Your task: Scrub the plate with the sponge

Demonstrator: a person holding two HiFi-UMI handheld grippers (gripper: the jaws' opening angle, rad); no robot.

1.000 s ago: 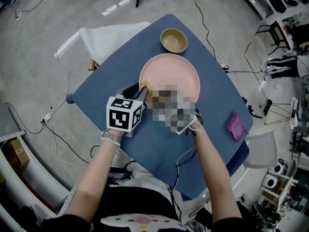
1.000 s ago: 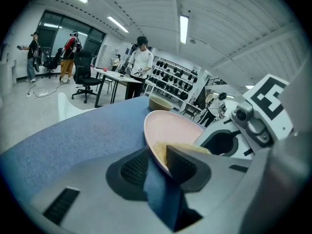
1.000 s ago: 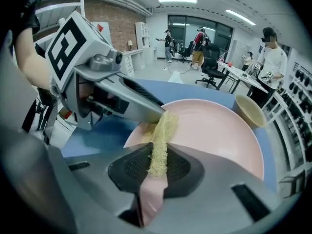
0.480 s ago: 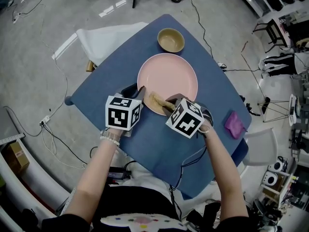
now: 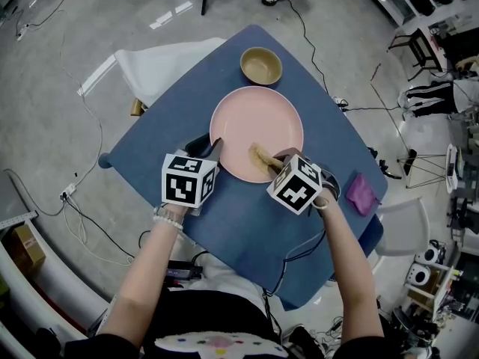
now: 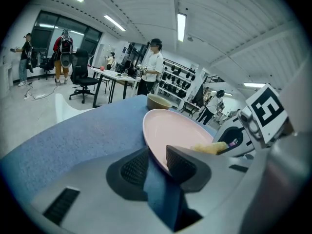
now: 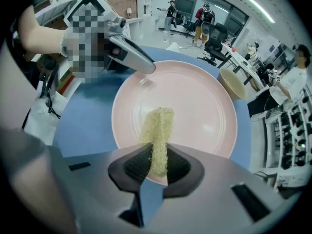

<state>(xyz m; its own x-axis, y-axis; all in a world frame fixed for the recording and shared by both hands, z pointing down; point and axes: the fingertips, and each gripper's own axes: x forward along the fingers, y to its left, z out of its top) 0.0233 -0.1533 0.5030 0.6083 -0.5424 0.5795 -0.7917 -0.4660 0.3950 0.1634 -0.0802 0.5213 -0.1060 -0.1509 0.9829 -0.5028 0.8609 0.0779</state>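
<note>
The pink plate (image 5: 257,122) lies on the blue table (image 5: 150,137). My left gripper (image 5: 213,147) is shut on the plate's left rim (image 6: 155,147), one jaw on each side of it. My right gripper (image 5: 275,164) is shut on a yellow sponge (image 5: 262,157), which is pressed on the plate's near part. In the right gripper view the sponge (image 7: 158,130) stands on edge between the jaws (image 7: 157,162) and reaches onto the plate (image 7: 195,99). The left gripper's fingertip (image 7: 145,66) shows at the plate's far rim there.
A tan bowl (image 5: 261,66) sits just beyond the plate. A purple cloth (image 5: 363,193) lies near the table's right corner. A white sheet (image 5: 161,66) hangs off the far left edge. Cables and chairs are on the floor around the table.
My right gripper has slid the sponge to the right along the plate's near part, away from the left gripper. The left gripper has kept its hold on the rim.
</note>
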